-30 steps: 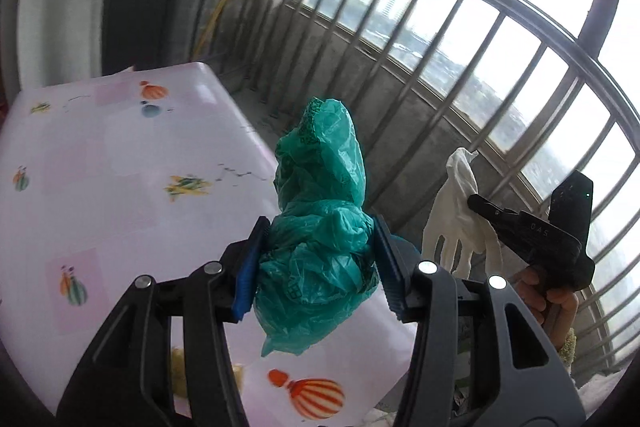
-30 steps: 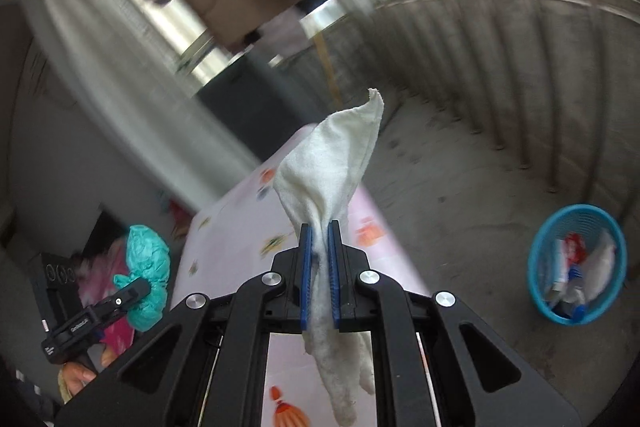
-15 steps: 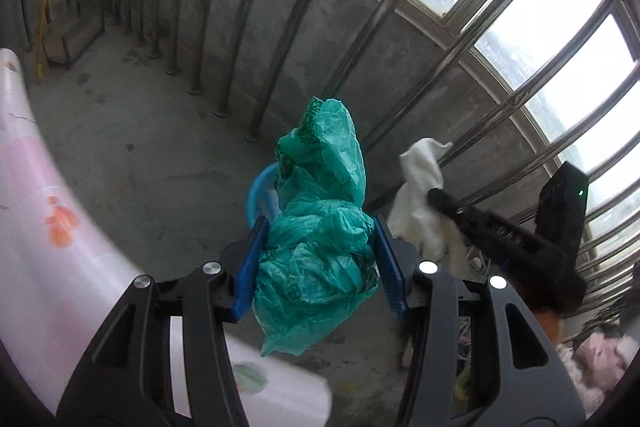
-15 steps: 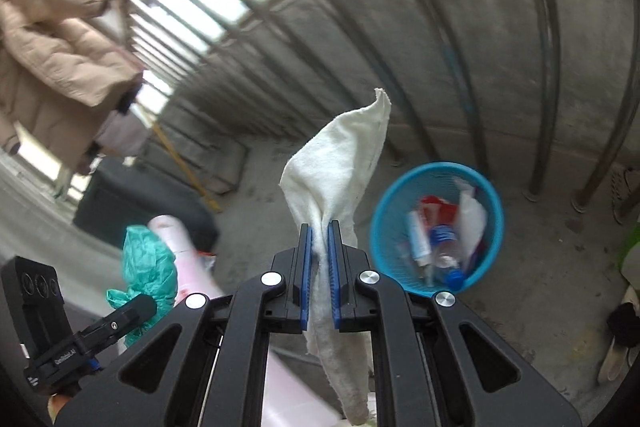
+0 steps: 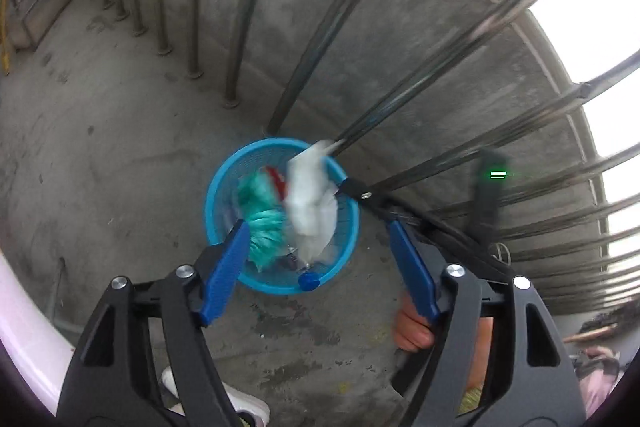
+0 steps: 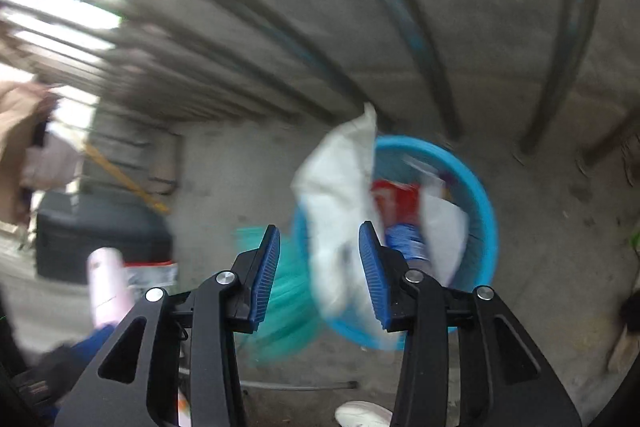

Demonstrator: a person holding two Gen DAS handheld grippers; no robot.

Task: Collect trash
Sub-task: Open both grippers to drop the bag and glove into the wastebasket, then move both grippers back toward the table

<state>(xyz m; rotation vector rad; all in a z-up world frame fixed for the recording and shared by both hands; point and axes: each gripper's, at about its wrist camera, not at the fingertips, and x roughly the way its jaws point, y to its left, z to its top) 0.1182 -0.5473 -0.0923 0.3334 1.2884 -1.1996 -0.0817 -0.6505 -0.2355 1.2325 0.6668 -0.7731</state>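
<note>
Since the earlier frames both hands have swung away from the pink counter (image 5: 16, 323) and down toward the blue basket (image 5: 224, 183) on the concrete floor (image 5: 100, 147), and neither piece of trash is gripped any more. The left tool (image 5: 320, 263) has its jaws apart and opening, with nothing pressed between the pads; the green plastic bag (image 5: 260, 223) is falling just past the left pad, blurred, over the basket's mouth. The right tool (image 6: 320, 267) is opening too; the white cloth (image 6: 340, 207) sits between its pads but looks loose, dropping toward the basket. In the left view the cloth hangs over the basket's far side, beside the railing bars (image 5: 248, 7).

The basket already holds a red packet (image 6: 394, 203) and a bottle with a blue cap (image 5: 308, 281), so room is limited. To do this release well, I would keep both tools steady above the opening until each piece has cleared the pads. The bag looks light and could drift; the cloth may drape over the rim, so check that both end up inside.
</note>
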